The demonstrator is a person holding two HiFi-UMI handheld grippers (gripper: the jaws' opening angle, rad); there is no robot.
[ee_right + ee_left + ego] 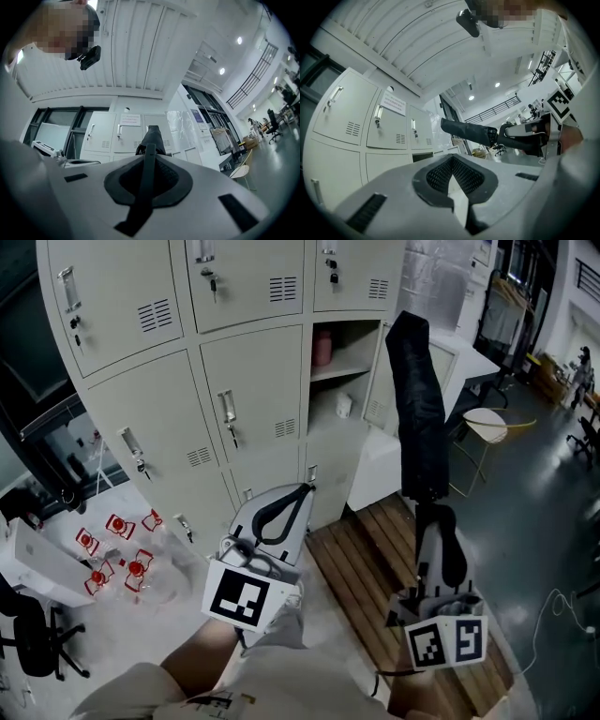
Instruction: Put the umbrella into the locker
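Nearest, bottom of head view: pale sleeve (141, 690) of the person.

Left gripper (298, 495) is low centre. Its own view (452, 161) shows the jaw tips together with nothing between them, only a wedge of gap further back.

Right gripper (435, 521) is beside it, to the right, jaws pointing upward. In its own view (149, 161) the jaws are clamped narrow on a thin dark part at the base of the umbrella (152, 138).

The umbrella (417, 399) is folded, dark and roughly upright, rising from the right gripper in front of the lockers and outside them. From the left gripper view it runs nearly level (466, 132).

Below the grippers is a wooden slatted bench (375, 568) on the floor.

Behind it stands a grey bank of lockers (141, 399). One compartment (361, 338), just left of the umbrella, is open; the other doors are shut, some with keys in them. Inside, a pink object (322, 348) is on the upper shelf and a small white object (343, 406) is lower down.

Left floor: red-and-white items (112, 549). Far right: a pale chair (487, 425).
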